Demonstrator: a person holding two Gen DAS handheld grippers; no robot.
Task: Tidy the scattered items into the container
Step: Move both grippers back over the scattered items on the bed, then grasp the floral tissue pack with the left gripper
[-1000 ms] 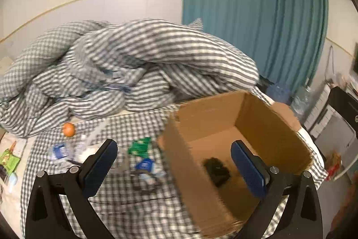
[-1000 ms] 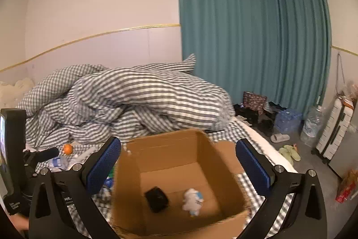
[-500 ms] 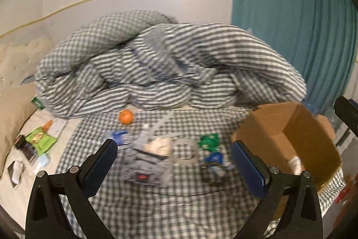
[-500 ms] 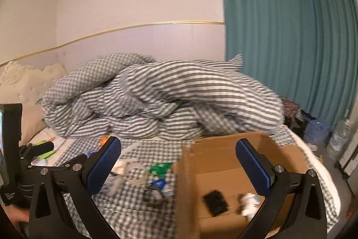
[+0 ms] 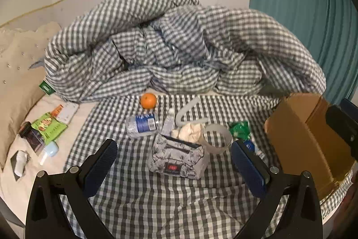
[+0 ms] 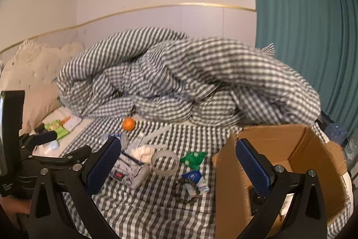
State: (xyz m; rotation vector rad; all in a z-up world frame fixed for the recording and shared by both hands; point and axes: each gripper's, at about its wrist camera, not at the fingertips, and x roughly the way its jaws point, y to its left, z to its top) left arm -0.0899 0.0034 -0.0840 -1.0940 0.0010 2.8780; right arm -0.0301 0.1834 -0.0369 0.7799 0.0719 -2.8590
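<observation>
Both grippers hang over a gingham bed sheet (image 5: 143, 198) with their jaws spread wide and nothing between them: the left gripper (image 5: 174, 160) faces a cluster of loose items, and the right gripper (image 6: 179, 162) sits further right, its right finger in front of the box's near-left corner. The cardboard box (image 6: 297, 149) stands open at the right edge of the bed; something pale lies inside it, too hidden by the finger to name. Nearest the left gripper is a patterned grey pouch (image 5: 179, 158) with a red label. Just behind it lies a crumpled cream cloth (image 5: 190, 131), touching it, and beside that on the right a roll of tape (image 5: 217, 136) lying flat. A green packet (image 5: 240, 129) lies between the tape and the box. Nearer, beside the box, a blue-and-white tube (image 6: 195, 179) rests against a dark bead string (image 6: 183, 192). Left of the cloth a water bottle (image 5: 142, 124) lies on its side, and a grey curved tube (image 5: 185, 111) sits behind the cloth. An orange (image 5: 148, 100) sits far back, by the heaped duvet (image 5: 179, 48). Small packets (image 5: 48, 127) lie on the far left, well apart from the cluster.
</observation>
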